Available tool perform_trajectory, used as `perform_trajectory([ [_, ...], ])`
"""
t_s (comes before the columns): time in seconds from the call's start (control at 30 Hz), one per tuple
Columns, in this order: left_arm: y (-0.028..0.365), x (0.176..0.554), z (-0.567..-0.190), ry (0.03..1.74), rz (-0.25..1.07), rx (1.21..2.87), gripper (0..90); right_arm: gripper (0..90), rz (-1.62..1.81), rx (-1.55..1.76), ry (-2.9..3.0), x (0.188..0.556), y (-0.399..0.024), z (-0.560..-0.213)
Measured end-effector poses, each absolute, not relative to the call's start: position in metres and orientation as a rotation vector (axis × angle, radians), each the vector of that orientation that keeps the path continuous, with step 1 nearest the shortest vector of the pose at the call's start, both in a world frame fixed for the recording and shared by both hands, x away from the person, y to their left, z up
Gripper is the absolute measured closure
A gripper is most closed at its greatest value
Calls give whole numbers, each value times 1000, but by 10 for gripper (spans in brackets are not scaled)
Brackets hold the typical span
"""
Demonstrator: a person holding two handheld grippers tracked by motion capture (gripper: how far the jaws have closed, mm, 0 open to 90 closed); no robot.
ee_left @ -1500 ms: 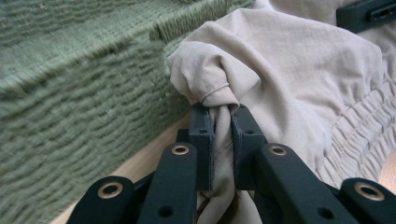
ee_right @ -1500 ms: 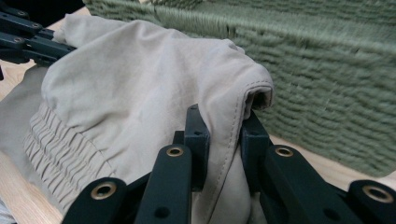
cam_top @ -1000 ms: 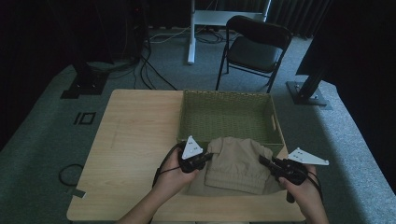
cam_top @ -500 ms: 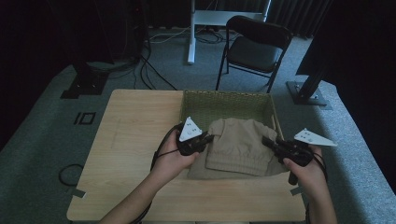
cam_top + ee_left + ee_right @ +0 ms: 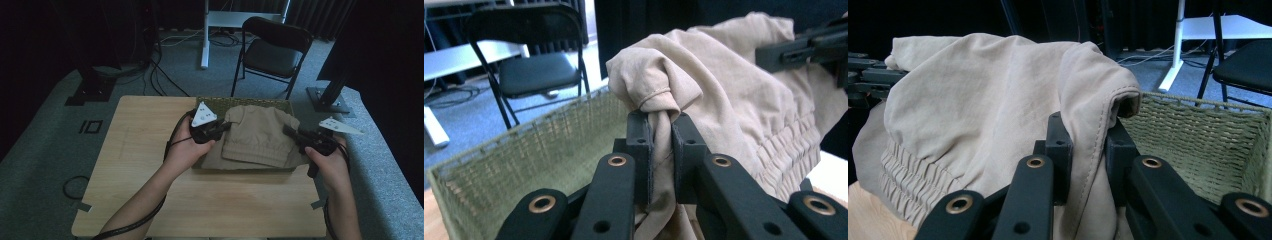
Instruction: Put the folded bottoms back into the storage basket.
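Both grippers, left gripper (image 5: 220,129) and right gripper (image 5: 292,134), clamp beige garment (image 5: 260,137) above woven basket (image 5: 524,155) on wooden table (image 5: 145,150); folding chair (image 5: 272,50) behind.

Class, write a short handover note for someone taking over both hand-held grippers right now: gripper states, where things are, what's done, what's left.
Left hand-held gripper: shut on a bunched fold of the beige garment.
Right hand-held gripper: shut on the garment's opposite edge.
Garment hangs between both, lifted over the woven basket at the table's far edge.
Done: garment gripped and raised.
Left, probably: lower it into the basket, then open both grippers.
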State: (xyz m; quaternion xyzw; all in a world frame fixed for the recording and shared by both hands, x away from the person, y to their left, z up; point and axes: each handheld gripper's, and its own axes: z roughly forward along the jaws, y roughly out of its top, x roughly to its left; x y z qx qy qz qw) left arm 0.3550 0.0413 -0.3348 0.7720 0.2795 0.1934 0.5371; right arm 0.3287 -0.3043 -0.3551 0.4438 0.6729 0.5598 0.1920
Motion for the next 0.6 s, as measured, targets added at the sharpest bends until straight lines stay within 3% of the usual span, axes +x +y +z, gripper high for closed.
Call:
perform_trajectory([
  [0.6, 44, 411, -345, 706, 491, 1774, 829, 783, 1549, 1287, 1878, 381, -304, -345],
])
